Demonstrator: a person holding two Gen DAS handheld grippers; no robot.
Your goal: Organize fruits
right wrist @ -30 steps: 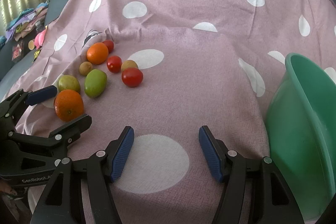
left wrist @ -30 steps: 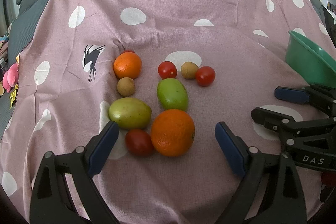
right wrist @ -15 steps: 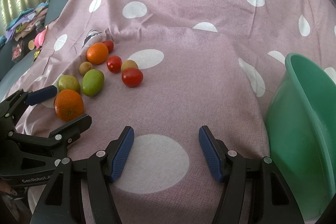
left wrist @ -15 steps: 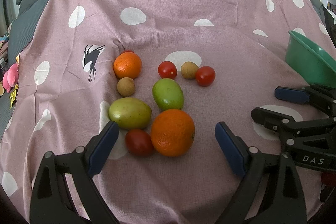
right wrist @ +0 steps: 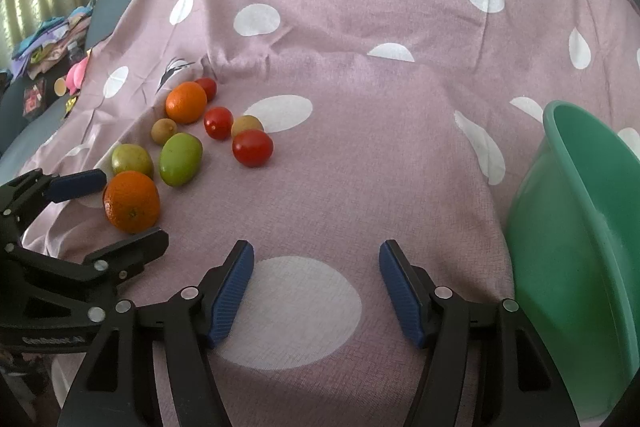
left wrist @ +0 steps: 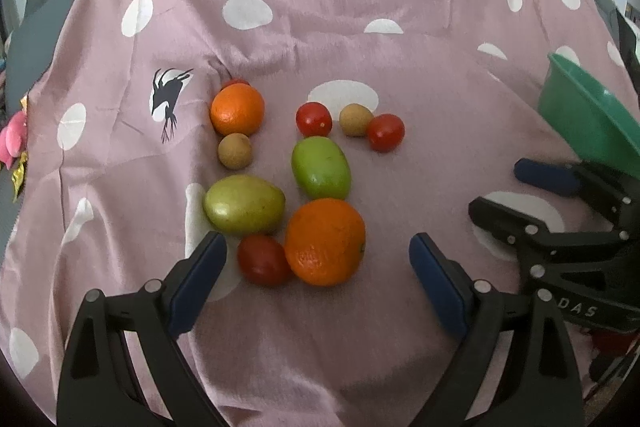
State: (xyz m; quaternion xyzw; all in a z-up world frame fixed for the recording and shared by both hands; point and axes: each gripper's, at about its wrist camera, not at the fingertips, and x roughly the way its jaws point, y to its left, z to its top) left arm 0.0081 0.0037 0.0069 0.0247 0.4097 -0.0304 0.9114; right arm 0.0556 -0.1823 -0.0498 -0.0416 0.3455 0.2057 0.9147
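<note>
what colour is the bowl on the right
Green bowl, seen best in the right wrist view.

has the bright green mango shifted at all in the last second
Yes. The bright green mango rolled slightly left and away, toward the tomato, off the big orange, which stayed put.

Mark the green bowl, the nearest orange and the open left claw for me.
green bowl [right wrist: 568, 227], right wrist view, on its inner wall.
nearest orange [left wrist: 325, 242], left wrist view, middle of its peel.
left claw [left wrist: 318, 283], left wrist view, midway between its open blue tips.
</note>
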